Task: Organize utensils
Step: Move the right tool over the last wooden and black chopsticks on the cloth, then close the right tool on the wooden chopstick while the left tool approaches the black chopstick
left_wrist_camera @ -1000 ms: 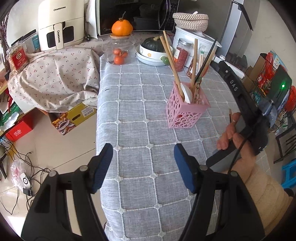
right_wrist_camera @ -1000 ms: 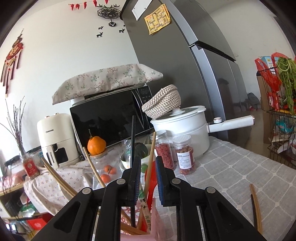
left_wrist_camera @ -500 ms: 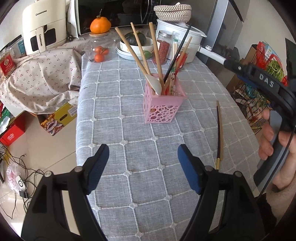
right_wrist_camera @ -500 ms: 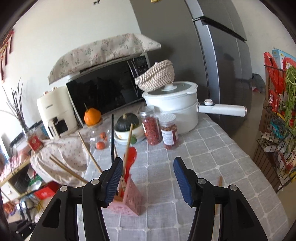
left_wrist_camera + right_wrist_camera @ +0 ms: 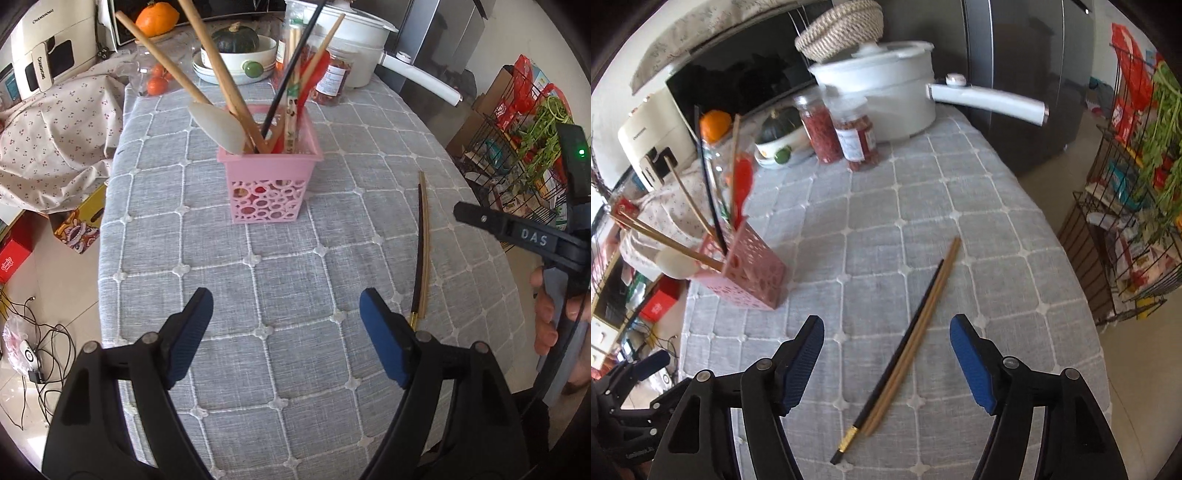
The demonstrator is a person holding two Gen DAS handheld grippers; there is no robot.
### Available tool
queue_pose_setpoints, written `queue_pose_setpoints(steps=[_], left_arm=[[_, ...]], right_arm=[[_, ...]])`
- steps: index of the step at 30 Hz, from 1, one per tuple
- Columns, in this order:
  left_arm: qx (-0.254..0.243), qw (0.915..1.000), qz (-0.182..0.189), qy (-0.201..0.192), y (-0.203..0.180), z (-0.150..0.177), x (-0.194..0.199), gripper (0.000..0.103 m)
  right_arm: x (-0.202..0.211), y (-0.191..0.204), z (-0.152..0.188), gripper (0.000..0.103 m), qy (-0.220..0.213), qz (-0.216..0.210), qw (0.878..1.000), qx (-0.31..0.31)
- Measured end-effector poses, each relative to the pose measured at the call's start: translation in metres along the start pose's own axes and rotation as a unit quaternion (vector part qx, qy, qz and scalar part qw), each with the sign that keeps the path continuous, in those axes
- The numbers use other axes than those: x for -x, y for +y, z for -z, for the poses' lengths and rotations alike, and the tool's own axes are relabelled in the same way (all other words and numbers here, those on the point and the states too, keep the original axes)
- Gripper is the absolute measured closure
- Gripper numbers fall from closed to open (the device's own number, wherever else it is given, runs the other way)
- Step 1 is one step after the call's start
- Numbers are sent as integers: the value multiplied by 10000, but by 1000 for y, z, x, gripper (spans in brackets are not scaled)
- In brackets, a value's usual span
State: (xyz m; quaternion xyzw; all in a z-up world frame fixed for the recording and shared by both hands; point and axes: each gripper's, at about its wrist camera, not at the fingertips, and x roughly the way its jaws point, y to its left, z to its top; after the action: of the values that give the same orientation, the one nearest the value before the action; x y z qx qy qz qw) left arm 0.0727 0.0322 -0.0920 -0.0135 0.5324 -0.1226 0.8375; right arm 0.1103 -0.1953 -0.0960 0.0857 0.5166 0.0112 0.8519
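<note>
A pink perforated utensil holder (image 5: 271,186) stands on the grey checked tablecloth (image 5: 295,258); it also shows in the right wrist view (image 5: 750,275). It holds wooden spoons, a white spatula (image 5: 218,127), a black chopstick and red utensils. A black chopstick with a gold band (image 5: 892,363) and a wooden chopstick (image 5: 923,325) lie side by side on the cloth, right of the holder; they also show in the left wrist view (image 5: 421,247). My left gripper (image 5: 286,325) is open and empty, in front of the holder. My right gripper (image 5: 886,350) is open and empty, above the chopsticks.
At the back stand a white pot with a long handle (image 5: 886,96), two jars of red contents (image 5: 842,133), a bowl with a green squash (image 5: 236,51), a microwave and a white air fryer (image 5: 44,48). A wire rack with goods (image 5: 1137,192) stands right of the table.
My right gripper let go of the black chopstick in the holder, opened, drew back and tilted down over the chopsticks on the cloth. My left gripper swung to face the holder.
</note>
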Motion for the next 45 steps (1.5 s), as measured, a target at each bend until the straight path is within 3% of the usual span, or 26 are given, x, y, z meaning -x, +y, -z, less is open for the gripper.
queue_pose_setpoints(steps=[4, 9, 16, 25, 32, 41, 43, 45], left_arm=[[119, 9998, 78, 147, -11, -5, -15, 21], [112, 9997, 109, 197, -23, -11, -24, 21], [5, 9996, 84, 264, -34, -16, -35, 21], [-123, 9996, 82, 243, -39, -14, -34, 21], [-150, 9997, 54, 205, -34, -13, -31, 21], [-165, 9996, 56, 213, -39, -11, -33, 21], [-221, 9995, 24, 225, -42, -9, -34, 21], [-267, 9994, -9, 234, -46, -7, -35, 21]], right_arm=[[-41, -21, -5, 31, 689, 141, 9974, -167], [-71, -36, -10, 31, 964, 467, 9938, -304], [-86, -29, -17, 31, 947, 822, 9921, 11], [-91, -24, -27, 31, 1000, 1040, 9895, -15], [-97, -41, -24, 31, 1227, 913, 9877, -335], [-105, -42, -35, 32, 1026, 905, 9905, -166], [-106, -49, -42, 36, 1002, 894, 9907, -219], [-105, -59, -48, 54, 962, 881, 9911, -277]])
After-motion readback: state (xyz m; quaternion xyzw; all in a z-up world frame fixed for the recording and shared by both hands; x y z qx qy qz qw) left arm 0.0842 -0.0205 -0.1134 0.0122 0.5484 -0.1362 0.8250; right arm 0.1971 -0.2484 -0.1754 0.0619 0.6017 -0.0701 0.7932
